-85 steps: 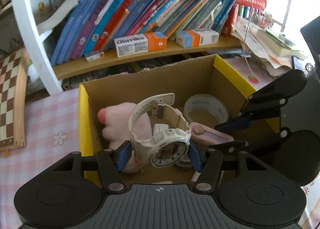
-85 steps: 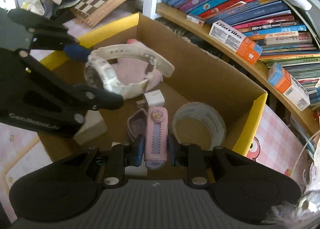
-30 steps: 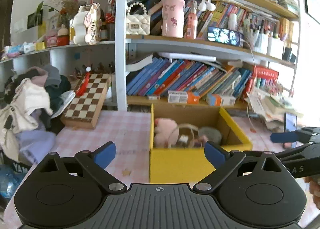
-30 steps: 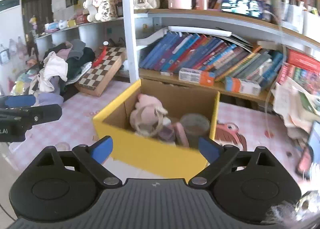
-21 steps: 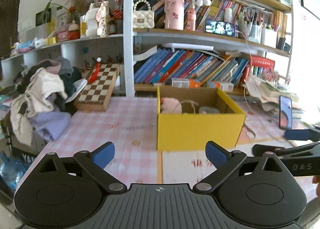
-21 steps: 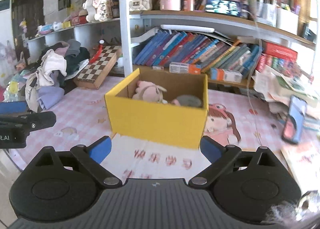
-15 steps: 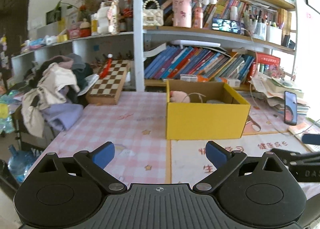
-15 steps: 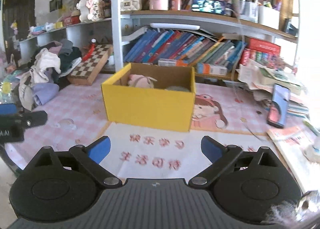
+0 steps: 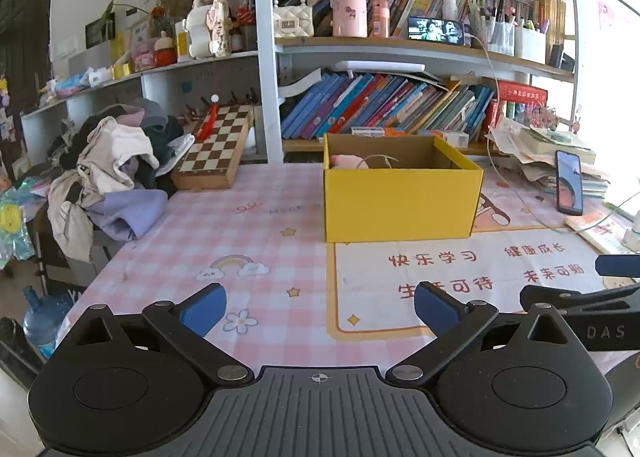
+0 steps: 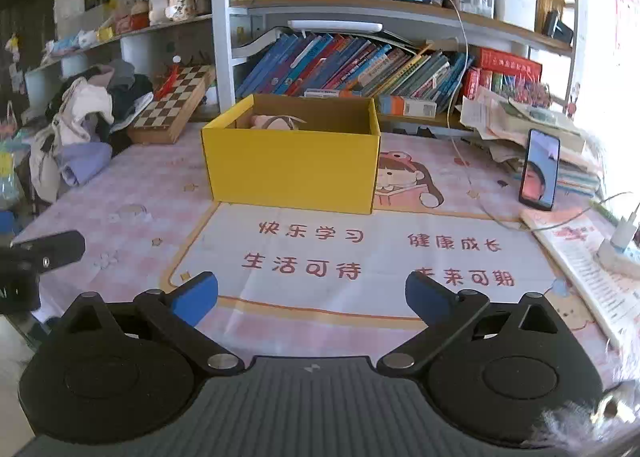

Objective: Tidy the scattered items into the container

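A yellow cardboard box point(image 9: 400, 201) point(image 10: 294, 169) stands on the pink checked tablecloth in front of the bookshelf. Over its rim I see a pink plush toy point(image 9: 345, 161) point(image 10: 262, 120) and the loop of a white watch strap point(image 9: 378, 159) point(image 10: 286, 120). My left gripper point(image 9: 318, 307) hangs low over the near part of the table, open, with nothing between its blue pads. My right gripper point(image 10: 310, 295) is beside it over the white mat, its jaws still opening, wide apart and empty. Each gripper shows at the edge of the other's view.
A white mat with red characters point(image 10: 360, 257) lies in front of the box. A chessboard point(image 9: 218, 145) and a heap of clothes point(image 9: 108, 173) sit at the left. At the right stand a propped phone point(image 10: 540, 169), a charger with cable point(image 10: 624, 235), and stacked papers and books point(image 9: 552, 141).
Both grippers have let go of the watch and the pink item in the box, opened, and drawn back and down to the table's near side. The box now looks small and far.
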Available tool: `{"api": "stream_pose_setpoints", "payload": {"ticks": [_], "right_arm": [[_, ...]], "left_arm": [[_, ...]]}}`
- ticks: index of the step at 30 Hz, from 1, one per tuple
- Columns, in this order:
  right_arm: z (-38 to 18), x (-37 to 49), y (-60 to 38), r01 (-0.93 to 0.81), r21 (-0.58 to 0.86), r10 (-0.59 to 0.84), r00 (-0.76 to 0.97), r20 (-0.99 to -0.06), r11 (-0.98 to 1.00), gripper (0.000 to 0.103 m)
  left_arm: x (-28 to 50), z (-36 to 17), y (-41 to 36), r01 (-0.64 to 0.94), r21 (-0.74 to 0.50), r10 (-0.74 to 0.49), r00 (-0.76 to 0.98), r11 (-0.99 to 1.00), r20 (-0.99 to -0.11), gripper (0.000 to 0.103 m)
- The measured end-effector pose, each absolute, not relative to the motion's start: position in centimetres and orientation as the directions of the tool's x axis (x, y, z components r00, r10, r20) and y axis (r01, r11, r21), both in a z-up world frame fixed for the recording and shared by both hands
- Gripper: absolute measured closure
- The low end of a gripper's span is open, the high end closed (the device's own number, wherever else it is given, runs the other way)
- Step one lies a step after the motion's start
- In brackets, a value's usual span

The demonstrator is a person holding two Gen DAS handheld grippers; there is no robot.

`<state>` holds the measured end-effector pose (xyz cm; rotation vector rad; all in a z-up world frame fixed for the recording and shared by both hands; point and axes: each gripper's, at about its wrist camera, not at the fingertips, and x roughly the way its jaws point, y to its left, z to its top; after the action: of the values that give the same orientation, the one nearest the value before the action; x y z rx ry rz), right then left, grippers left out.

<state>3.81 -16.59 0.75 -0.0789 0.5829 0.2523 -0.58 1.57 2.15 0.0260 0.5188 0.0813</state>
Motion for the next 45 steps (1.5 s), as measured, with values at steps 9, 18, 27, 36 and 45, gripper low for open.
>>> {"api": "stream_pose_setpoints", "payload": {"ticks": [9,18,27,36,45], "right_arm": [[0.9,3.4,-17.4,-0.257,-0.011,0.209,0.81,-0.548,0.966,0.0],[0.7,3.5,-18.3,-0.244,0.013,0.208,0.797,-0.566,0.97,0.0],[0.7,3.0,-18.6,-0.234,0.002,0.193,0.798,-0.571,0.972,0.0],[0.4,2.8,-18.8,-0.223,0.031,0.2,0.793,-0.576,0.974,0.0],[0.6,2.4,-18.1,-0.245,0.016,0.21,0.793,-0.571,0.969,0.0]], "left_arm": [[0.0,1.4,0.3,-0.077,0.09,0.112,0.855,0.993,-0.506,0.0],[-0.2,1.3,-0.6,-0.047,0.08,0.082,0.851,0.996,-0.518,0.0],[-0.1,1.2,-0.9,-0.022,0.076,0.059,0.847,0.997,-0.529,0.0],[-0.7,1.1,-1.4,0.01,0.113,0.051,0.848,0.994,-0.528,0.0],[-0.5,0.6,-0.7,0.014,0.069,0.027,0.822,0.998,-0.568,0.0]]}}
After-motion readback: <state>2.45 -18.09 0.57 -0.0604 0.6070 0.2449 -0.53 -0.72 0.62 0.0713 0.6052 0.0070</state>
